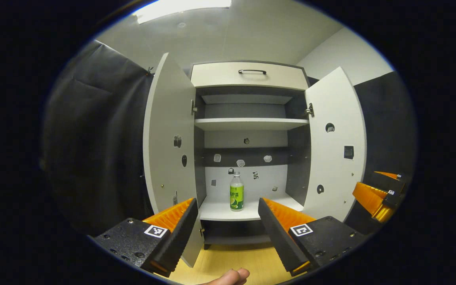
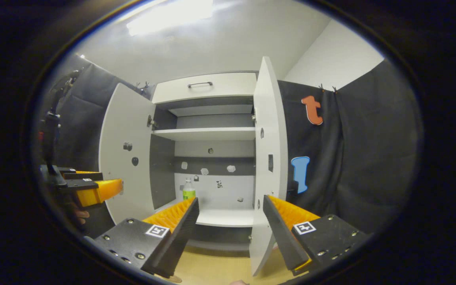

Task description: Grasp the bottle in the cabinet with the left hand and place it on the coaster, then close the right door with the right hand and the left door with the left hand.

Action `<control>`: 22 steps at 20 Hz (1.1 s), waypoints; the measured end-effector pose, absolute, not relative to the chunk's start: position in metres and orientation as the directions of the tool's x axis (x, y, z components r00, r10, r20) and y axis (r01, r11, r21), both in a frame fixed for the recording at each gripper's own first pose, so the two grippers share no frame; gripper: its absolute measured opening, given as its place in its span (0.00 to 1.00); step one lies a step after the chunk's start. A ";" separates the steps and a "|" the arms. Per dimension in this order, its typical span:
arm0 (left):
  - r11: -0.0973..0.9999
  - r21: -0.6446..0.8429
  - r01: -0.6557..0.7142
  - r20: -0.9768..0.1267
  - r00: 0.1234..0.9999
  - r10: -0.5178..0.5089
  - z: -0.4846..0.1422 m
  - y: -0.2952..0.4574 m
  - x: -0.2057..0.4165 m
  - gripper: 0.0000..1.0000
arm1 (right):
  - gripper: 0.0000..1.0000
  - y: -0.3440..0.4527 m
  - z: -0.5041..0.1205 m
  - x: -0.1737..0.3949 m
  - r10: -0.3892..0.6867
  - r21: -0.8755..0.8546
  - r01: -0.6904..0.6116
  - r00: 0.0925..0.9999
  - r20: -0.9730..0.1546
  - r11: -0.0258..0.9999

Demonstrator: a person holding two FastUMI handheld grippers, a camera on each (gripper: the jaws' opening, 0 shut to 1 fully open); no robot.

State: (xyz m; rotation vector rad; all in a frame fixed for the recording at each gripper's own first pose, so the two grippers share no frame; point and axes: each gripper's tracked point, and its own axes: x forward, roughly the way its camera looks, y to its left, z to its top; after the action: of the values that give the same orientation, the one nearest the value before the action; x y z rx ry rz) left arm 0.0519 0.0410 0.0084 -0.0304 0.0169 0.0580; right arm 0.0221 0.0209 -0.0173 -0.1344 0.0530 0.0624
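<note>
Bottle (image 1: 236, 192) stands upright on the lower shelf (image 1: 228, 211) of the cabinet (image 1: 249, 75), roughly centred and well back from both grippers. Both doors are swung wide — left door (image 1: 168, 134), right door (image 1: 335, 142) — so the way in looks open. The left gripper (image 1: 226, 229) has its tongs spread apart and lined up on the bottle, which reads to me like a setup for the grab. The right gripper (image 2: 230, 227) is also spread, holding nothing, parked near the right door's edge — probably waiting for its turn. The bottle's green label has writing, but it's too small to read. Can't spot the coaster.
</note>
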 end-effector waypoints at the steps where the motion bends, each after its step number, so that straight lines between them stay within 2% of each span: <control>1: 0.998 -0.027 -0.058 -0.023 0.998 0.058 0.004 0.047 0.064 0.97 | 0.98 0.022 -0.021 0.028 0.046 -0.129 -0.054 0.997 -0.063 0.990; 11: 0.996 -0.081 0.041 -0.074 0.996 -0.047 -0.042 0.051 0.186 0.97 | 0.98 0.035 -0.043 0.085 -0.020 -0.127 0.011 0.998 -0.064 0.992; 14: 0.995 -0.080 0.061 -0.054 0.996 -0.065 -0.053 0.046 0.230 0.97 | 0.98 0.035 -0.050 0.095 -0.028 -0.097 0.020 0.997 -0.075 0.995; 22: 0.991 -0.092 0.100 -0.038 0.994 -0.104 -0.087 0.029 0.347 0.98 | 0.98 0.033 -0.057 0.111 -0.018 -0.172 0.008 0.998 -0.057 0.985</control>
State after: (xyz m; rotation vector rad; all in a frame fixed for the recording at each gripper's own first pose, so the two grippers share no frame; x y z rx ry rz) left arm 0.3473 0.0287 -0.0875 -0.0897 0.0430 -0.1024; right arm 0.1109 0.0330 -0.0573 -0.1726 0.0589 -0.0129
